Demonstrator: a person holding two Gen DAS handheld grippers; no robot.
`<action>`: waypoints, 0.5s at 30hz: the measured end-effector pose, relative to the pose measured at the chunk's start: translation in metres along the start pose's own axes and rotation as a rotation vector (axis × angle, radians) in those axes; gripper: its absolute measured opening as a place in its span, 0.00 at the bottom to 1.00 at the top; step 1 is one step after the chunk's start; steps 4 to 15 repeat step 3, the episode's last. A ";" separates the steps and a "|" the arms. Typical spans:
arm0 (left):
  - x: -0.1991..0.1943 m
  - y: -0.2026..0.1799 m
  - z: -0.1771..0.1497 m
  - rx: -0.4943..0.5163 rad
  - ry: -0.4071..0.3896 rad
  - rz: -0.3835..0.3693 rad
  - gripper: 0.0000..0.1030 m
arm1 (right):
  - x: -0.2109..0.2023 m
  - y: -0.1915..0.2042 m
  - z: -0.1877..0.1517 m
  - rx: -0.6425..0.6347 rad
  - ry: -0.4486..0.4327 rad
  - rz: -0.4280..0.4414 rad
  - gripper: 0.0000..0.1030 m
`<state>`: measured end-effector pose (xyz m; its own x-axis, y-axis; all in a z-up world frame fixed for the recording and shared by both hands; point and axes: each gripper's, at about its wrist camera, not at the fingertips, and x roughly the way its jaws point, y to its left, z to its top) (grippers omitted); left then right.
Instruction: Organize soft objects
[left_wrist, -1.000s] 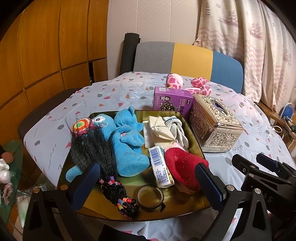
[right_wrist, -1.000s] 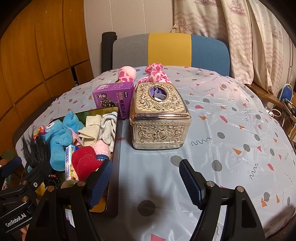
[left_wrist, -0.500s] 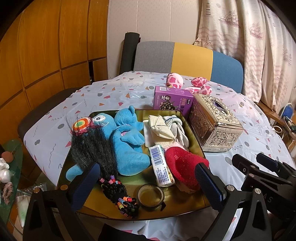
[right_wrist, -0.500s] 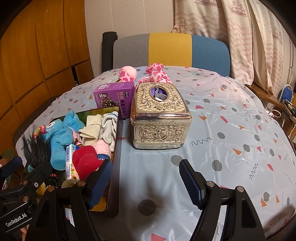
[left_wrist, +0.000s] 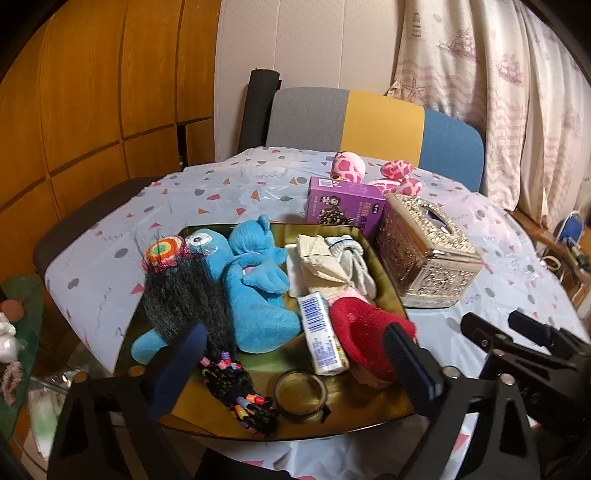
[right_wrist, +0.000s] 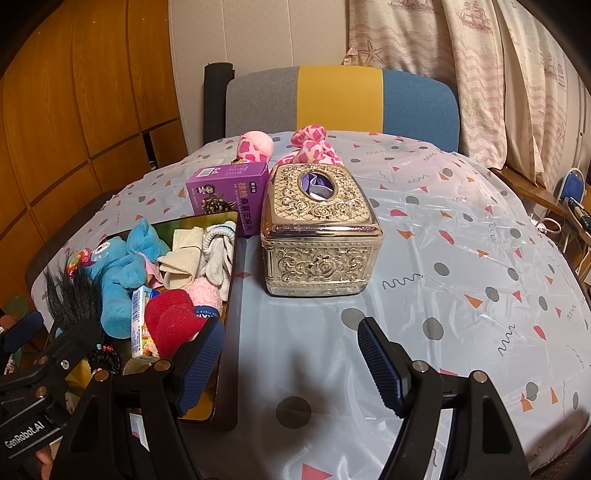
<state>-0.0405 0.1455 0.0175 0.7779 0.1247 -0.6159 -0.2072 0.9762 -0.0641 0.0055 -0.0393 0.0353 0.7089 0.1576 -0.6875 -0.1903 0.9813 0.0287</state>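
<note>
A gold tray (left_wrist: 343, 424) holds a blue plush (left_wrist: 255, 295), a black furry toy (left_wrist: 181, 295), a red fuzzy piece (left_wrist: 365, 332), white socks (left_wrist: 351, 258) and a beige cloth (left_wrist: 317, 254). My left gripper (left_wrist: 291, 350) hovers over the tray's near edge; its jaws are closing and stand wide, with nothing pressed between the pads. My right gripper (right_wrist: 290, 334) is open over bare tablecloth, right of the tray (right_wrist: 225, 369). A pink spotted plush (right_wrist: 310, 147) lies at the far side of the table.
A gilded tissue box (right_wrist: 317, 229) and a purple carton (right_wrist: 229, 192) stand right of and behind the tray. A tissue pack (left_wrist: 321, 332), a tape roll (left_wrist: 301, 391) and a beaded black bundle (left_wrist: 236, 384) also lie in it. A chair (right_wrist: 343, 99) stands beyond the table.
The left gripper's two fingers have come slightly closer together. Both hands and all the objects have stayed where they were.
</note>
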 end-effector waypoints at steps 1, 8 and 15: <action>0.001 0.002 0.000 -0.004 0.001 0.002 0.92 | 0.000 0.000 0.000 0.001 0.002 0.002 0.74; 0.002 0.005 0.001 -0.013 0.003 0.001 0.93 | 0.001 -0.002 0.000 0.005 0.008 0.006 0.74; 0.002 0.005 0.001 -0.013 0.003 0.001 0.93 | 0.001 -0.002 0.000 0.005 0.008 0.006 0.74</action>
